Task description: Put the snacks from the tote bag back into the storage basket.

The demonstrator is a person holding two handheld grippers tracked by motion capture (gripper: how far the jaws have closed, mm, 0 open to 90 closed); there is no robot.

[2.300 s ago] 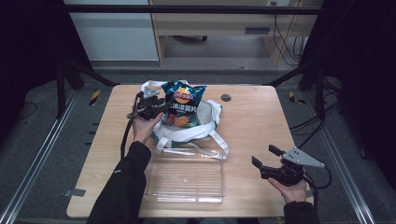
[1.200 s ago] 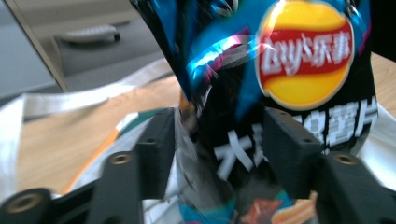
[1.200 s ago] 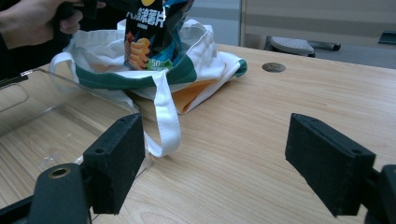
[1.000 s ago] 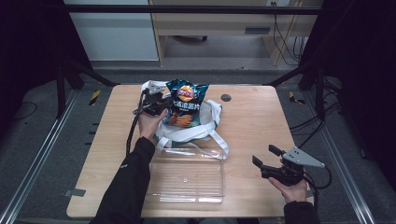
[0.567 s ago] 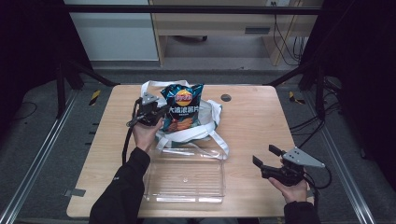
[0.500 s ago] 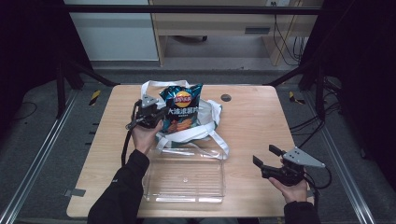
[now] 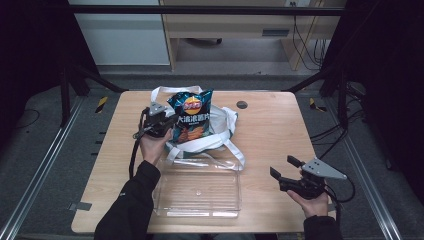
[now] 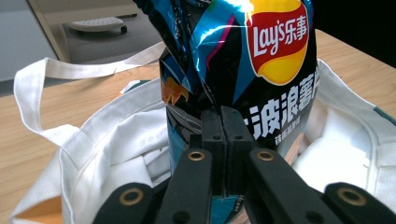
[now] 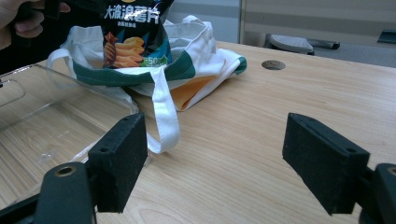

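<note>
High view: the left gripper [image 7: 162, 123] pinches a chip bag [image 7: 192, 120] upright above a white tote bag [image 7: 220, 131], beyond a clear tray [image 7: 200, 189]. Left gripper view: jaws clamped on the bag's edge. Right gripper view: the right gripper [image 9: 224, 158] gapes wide, empty, over the table [image 9: 243, 140].

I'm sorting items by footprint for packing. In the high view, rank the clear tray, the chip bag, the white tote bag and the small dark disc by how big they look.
1. clear tray
2. white tote bag, partly hidden by the chips
3. chip bag
4. small dark disc
</note>
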